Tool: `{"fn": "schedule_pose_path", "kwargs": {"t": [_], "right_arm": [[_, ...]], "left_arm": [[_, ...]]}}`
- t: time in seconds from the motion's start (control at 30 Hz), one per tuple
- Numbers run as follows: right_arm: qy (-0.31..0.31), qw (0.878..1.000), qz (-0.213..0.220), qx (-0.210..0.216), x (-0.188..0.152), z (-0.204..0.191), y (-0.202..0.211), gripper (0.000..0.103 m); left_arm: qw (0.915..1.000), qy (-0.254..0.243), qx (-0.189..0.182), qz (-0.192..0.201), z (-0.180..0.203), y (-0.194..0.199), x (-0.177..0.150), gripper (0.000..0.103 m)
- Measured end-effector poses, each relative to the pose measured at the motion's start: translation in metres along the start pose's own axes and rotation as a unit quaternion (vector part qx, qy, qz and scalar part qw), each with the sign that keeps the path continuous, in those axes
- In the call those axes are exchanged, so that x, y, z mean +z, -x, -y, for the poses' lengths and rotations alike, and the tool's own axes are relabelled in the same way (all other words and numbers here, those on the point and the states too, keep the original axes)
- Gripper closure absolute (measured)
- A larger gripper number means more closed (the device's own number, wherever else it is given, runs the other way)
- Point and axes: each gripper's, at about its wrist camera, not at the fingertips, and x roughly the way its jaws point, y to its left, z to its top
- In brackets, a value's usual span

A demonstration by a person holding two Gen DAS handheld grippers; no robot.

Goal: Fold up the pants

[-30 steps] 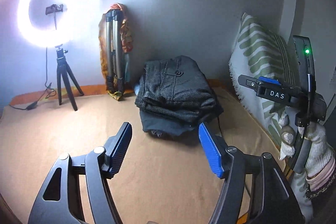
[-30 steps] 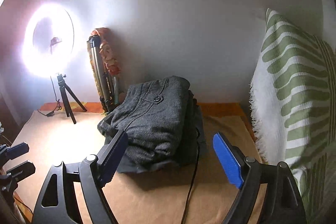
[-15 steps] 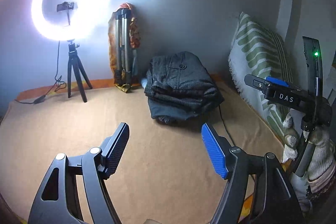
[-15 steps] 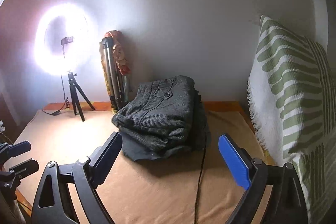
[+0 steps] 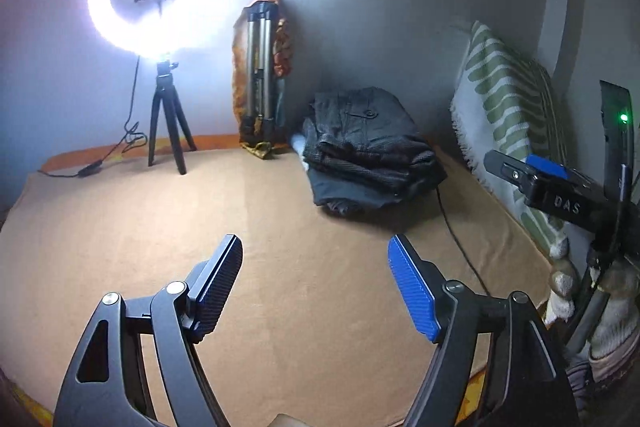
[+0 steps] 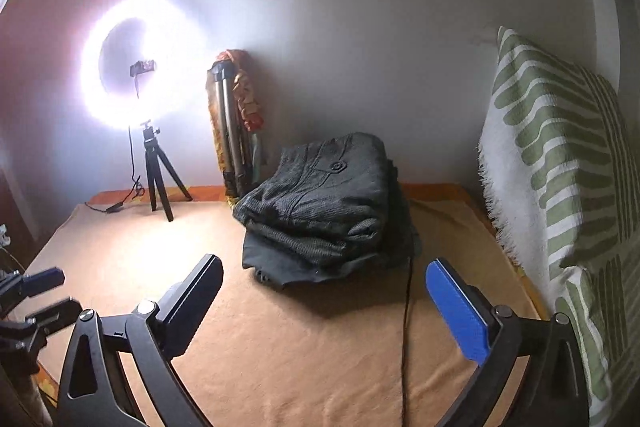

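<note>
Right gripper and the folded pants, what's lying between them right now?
In the right wrist view, only bare tan blanket separates the open right gripper from the folded pants. A thin black cable crosses that stretch toward its right side.

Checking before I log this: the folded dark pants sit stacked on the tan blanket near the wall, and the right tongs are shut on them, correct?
Not quite. The folded dark pants do sit stacked on the tan blanket near the wall, but the right tongs are open, holding nothing, short of the pile, as the right wrist view shows.
</note>
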Motion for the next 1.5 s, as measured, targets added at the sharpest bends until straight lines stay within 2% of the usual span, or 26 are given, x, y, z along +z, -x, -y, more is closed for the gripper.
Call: {"fn": "schedule_pose_path", "kwargs": {"t": [0.2, 0.27, 0.43, 0.77, 1.5], "right_arm": [[-0.002, 1.000, 0.000, 0.002, -0.009, -0.006, -0.005, 0.000], [-0.003, 1.000, 0.001, 0.002, -0.010, -0.008, -0.006, 0.000], [-0.012, 1.000, 0.007, -0.002, -0.015, -0.008, -0.011, 0.000], [-0.009, 1.000, -0.006, -0.006, -0.022, -0.012, -0.024, 0.000], [-0.016, 1.000, -0.005, -0.005, -0.024, -0.015, -0.025, 0.000]], "left_arm": [[0.9999, -0.005, 0.013, 0.008, -0.004, 0.002, -0.001, 0.026], [0.9997, -0.011, 0.019, 0.014, -0.004, 0.004, -0.002, 0.021], [0.9993, -0.019, 0.029, 0.015, -0.005, 0.002, -0.004, 0.021], [0.9988, -0.002, 0.049, 0.009, -0.020, 0.000, -0.007, 0.020], [0.9988, -0.003, 0.049, 0.002, -0.019, 0.000, -0.010, 0.020]]}}
